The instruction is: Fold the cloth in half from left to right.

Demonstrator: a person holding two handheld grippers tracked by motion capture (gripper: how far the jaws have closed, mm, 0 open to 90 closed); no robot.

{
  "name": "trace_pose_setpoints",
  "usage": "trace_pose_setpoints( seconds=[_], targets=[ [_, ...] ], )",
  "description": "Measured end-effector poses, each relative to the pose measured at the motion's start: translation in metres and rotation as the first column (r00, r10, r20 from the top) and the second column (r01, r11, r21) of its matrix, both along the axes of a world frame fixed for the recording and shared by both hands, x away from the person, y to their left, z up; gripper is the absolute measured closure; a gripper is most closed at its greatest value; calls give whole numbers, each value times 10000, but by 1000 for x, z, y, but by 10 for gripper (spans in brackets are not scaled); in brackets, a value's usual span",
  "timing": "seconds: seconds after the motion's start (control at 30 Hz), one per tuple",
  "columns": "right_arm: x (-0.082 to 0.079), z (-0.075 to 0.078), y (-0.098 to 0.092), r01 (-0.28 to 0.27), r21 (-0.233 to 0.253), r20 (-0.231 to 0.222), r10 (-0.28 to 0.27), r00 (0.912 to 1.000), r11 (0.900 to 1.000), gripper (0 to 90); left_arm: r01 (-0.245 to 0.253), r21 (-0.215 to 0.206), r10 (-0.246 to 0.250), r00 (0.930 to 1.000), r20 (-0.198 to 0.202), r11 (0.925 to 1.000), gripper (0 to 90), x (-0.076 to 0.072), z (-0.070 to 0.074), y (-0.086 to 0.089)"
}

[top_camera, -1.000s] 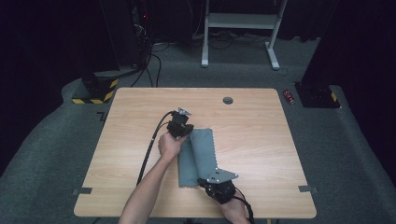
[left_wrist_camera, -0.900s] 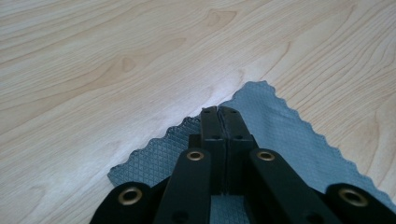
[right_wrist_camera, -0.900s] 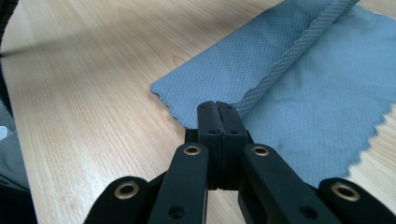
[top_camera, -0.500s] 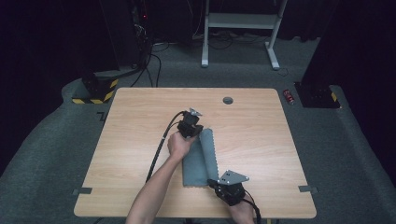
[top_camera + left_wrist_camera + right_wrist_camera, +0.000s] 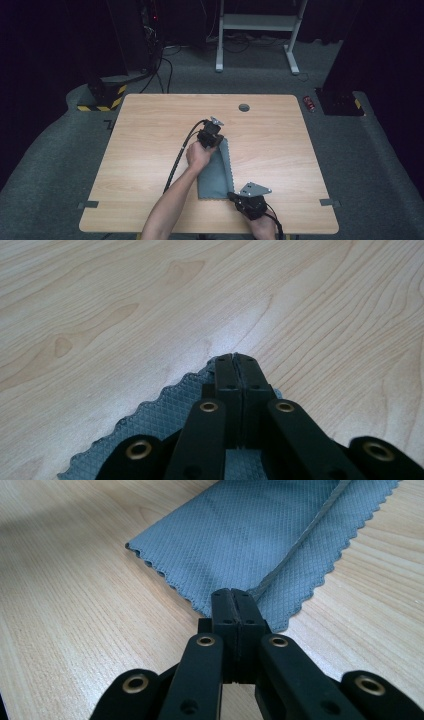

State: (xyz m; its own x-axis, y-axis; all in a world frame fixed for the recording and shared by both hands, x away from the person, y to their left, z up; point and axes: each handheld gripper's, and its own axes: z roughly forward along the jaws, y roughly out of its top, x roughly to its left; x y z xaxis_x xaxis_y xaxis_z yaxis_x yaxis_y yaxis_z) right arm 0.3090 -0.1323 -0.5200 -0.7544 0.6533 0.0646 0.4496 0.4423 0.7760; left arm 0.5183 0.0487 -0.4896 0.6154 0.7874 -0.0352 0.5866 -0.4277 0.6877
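A grey-blue cloth (image 5: 215, 175) with scalloped edges lies folded into a narrow strip on the wooden table (image 5: 150, 130). At the strip's far end my left gripper (image 5: 218, 138) is shut on the cloth's corner (image 5: 160, 420), its jaws pressed together (image 5: 235, 358) low over the wood. My right gripper (image 5: 236, 197) is shut on the near right corner. In the right gripper view the closed jaws (image 5: 232, 594) pinch the near edge where two layers of cloth (image 5: 250, 530) overlap, and the strip runs away from them.
A round cable hole (image 5: 244, 107) sits near the table's far edge. Tape marks (image 5: 88, 204) (image 5: 326, 202) lie at the front corners. On the floor beyond are a yellow-black box (image 5: 102, 95), a white frame (image 5: 257, 30) and a small red object (image 5: 311, 103).
My left gripper has carried the cloth's far left edge to the right, folding the cloth into a narrower strip. The right gripper has shifted slightly right.
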Motion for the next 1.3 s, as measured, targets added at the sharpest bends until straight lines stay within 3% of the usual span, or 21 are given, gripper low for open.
trace_pose_setpoints(
  seconds=[0.33,0.47,0.6,0.73,0.87,0.97,1.0,1.03,1.3],
  targets=[
    [2,-1,-6,175,-92,-144,-177,9997,9998,900,96,-55,-96,10000,-13,9999,892,2,-5,-6],
    [3,-2,-6,268,-125,-257,-271,9993,9996,895,64,-31,-64,9998,173,10000,872,3,-6,-8],
    [5,-3,-9,551,-121,-404,-555,9976,9984,797,-227,-208,233,9993,290,9995,610,1,-3,-5],
    [10,4,-17,964,-28,-232,-965,9951,9953,762,-477,-374,496,9973,539,9982,527,-8,9,9],
    [21,12,-21,947,-225,-120,-949,9954,9953,743,-541,-480,566,9971,514,9974,481,-27,15,28],
    [29,13,-17,776,-482,-156,-784,9968,9958,718,-531,-367,545,9978,388,9979,463,-50,12,42],
    [32,13,-15,685,-605,-109,-693,9975,9958,710,-531,-367,545,9978,388,9979,452,-50,12,42],
    [35,12,-13,622,-704,-130,-632,9979,9956,704,-569,-463,582,9979,278,9973,441,-67,7,51],
    [47,6,8,87,-1255,-190,-112,9998,9921,613,-568,-797,580,9982,133,9952,384,-135,-12,75]
  ],
)
